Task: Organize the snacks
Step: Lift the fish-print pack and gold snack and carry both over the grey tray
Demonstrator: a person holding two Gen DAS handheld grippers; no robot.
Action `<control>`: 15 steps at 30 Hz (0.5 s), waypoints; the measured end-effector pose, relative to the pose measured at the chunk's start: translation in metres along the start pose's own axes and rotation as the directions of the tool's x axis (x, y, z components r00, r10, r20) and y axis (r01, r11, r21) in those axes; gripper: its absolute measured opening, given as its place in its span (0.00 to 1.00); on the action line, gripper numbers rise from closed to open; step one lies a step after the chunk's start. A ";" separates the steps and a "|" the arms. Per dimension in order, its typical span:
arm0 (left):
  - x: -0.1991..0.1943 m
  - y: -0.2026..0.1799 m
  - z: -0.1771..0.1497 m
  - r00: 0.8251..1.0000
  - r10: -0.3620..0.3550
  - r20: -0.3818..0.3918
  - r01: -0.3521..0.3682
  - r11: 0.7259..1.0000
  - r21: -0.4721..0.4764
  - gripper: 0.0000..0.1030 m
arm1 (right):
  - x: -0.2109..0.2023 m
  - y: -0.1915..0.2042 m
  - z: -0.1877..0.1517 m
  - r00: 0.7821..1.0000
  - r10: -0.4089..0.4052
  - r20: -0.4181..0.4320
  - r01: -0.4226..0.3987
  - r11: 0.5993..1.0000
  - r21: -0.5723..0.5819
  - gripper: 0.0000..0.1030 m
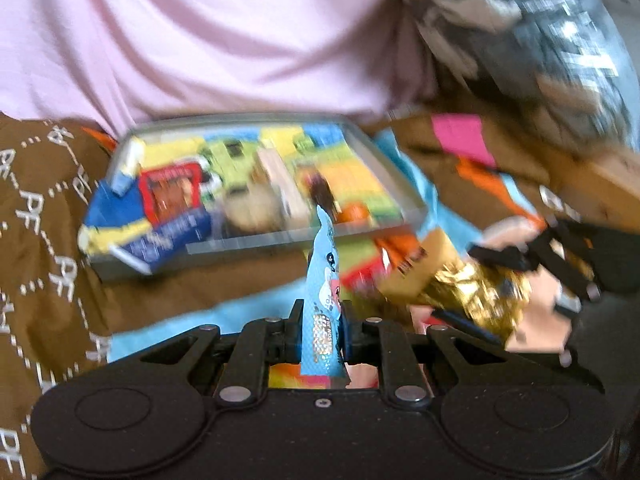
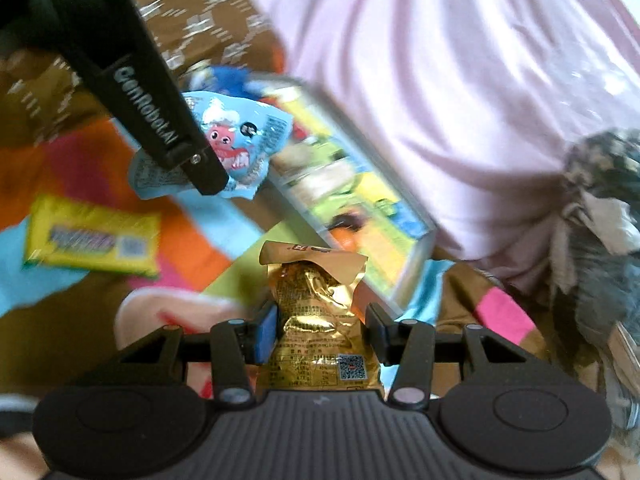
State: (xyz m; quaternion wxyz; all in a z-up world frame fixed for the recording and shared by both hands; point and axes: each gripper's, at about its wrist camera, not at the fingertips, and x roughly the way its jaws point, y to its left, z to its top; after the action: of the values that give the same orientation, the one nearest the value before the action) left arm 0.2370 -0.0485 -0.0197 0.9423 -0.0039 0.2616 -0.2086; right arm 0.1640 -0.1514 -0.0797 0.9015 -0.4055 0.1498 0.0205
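My left gripper (image 1: 322, 312) is shut on a light blue snack packet (image 1: 325, 280) with a pink cartoon face, held edge-on in front of a clear tray (image 1: 384, 164) filled with several colourful snacks. The packet also shows in the right wrist view (image 2: 236, 136), pinched by the left gripper's black finger (image 2: 200, 168). My right gripper (image 2: 320, 320) is shut on a gold foil snack packet (image 2: 316, 312); the packet shows at the right of the left wrist view (image 1: 460, 288). The tray (image 2: 412, 276) lies just beyond it.
A yellow candy bar (image 2: 94, 238) lies on the multicoloured cloth (image 2: 200, 236) to the left. A brown patterned blanket (image 1: 44, 208) covers the surface. A pink sheet (image 1: 200, 40) rises behind the tray. A dark patterned fabric (image 2: 600, 208) lies at the right.
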 end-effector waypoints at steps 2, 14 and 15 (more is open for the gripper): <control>0.004 0.004 0.014 0.999 0.016 0.044 -0.016 1.000 -0.019 0.17 | 0.004 -0.008 0.005 0.999 -0.041 0.029 0.040 0.999 0.037 0.50; 0.048 0.052 0.079 0.974 0.129 0.186 -0.094 0.978 -0.185 0.17 | 0.078 -0.078 0.055 0.990 -0.089 0.114 0.035 0.912 0.408 0.51; 0.052 0.058 0.081 0.972 0.140 0.188 -0.101 0.974 -0.201 0.17 | 0.084 -0.082 0.058 0.990 -0.071 0.119 0.013 0.901 0.433 0.51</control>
State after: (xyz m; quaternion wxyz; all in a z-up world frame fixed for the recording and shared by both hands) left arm 0.3407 -0.0241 0.0179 0.9702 -0.0989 0.1834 -0.1233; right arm 0.2720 -0.1706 -0.0079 0.9770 -0.1968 0.0821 -0.0058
